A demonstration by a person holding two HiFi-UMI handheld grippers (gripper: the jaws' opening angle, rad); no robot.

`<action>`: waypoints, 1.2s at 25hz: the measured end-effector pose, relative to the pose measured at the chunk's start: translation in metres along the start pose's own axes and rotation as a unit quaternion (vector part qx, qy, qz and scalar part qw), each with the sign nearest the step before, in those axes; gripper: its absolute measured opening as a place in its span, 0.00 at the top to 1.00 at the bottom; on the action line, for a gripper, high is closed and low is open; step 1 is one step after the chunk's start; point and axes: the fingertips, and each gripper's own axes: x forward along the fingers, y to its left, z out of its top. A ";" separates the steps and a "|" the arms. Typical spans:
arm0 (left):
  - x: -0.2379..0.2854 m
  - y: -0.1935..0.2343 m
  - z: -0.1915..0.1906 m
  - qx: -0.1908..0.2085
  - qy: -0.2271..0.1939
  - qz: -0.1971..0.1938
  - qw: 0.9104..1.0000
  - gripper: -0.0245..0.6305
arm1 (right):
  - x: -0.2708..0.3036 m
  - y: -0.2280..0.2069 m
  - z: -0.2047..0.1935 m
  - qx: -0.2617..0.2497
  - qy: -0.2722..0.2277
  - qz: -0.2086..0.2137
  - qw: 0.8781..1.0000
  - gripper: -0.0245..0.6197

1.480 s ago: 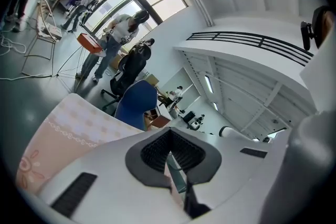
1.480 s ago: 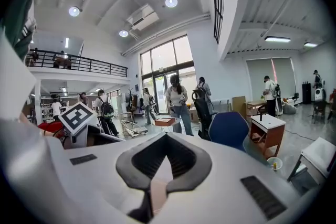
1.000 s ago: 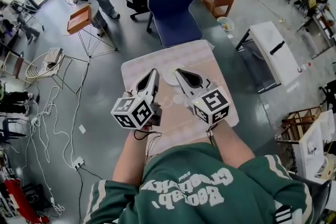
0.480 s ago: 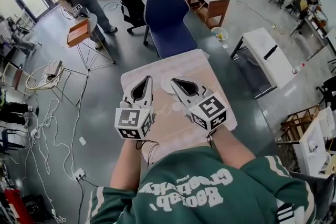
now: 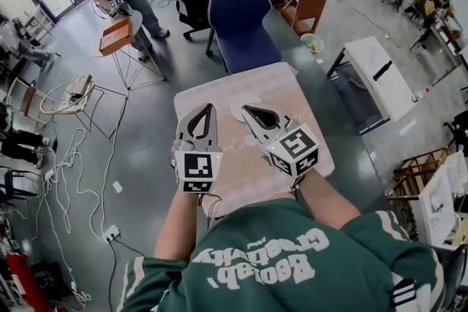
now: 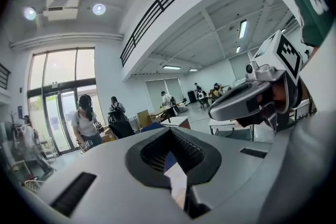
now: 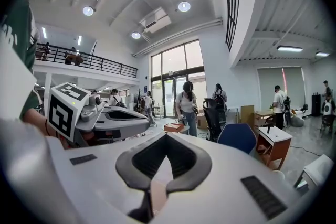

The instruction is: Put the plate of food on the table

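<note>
Over the small table, the left gripper and the right gripper are both clenched on nothing, jaws together. Between their tips the white plate lies on the tabletop, its food too small to make out. Beyond stands a blue chair

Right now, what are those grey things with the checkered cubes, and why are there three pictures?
A person in a green sweater holds grabbing tools, one in each hand: the left tongs and the right tongs. The cubes are part of them. One picture comes from a camera on the person's head, looking down. The other two come from small cameras riding on each pair of tongs, looking forward across the room. Below is a small table with a white plate on it. Both tongs are closed and hold nothing.
</note>
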 end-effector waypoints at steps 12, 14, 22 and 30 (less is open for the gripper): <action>-0.008 0.008 -0.001 0.008 0.002 -0.002 1.000 0.95 | 0.010 0.012 0.005 -0.020 0.002 0.007 1.000 0.94; -0.009 0.007 -0.002 0.009 0.001 -0.002 1.000 0.95 | 0.011 0.015 0.005 -0.020 0.002 0.009 1.000 0.94; -0.005 0.007 -0.004 0.019 0.003 -0.005 1.000 0.95 | 0.014 0.014 0.006 -0.021 0.003 0.011 1.000 0.94; -0.001 0.005 -0.005 0.022 0.002 -0.004 1.000 0.95 | 0.017 0.011 0.002 -0.022 0.006 0.014 1.000 0.94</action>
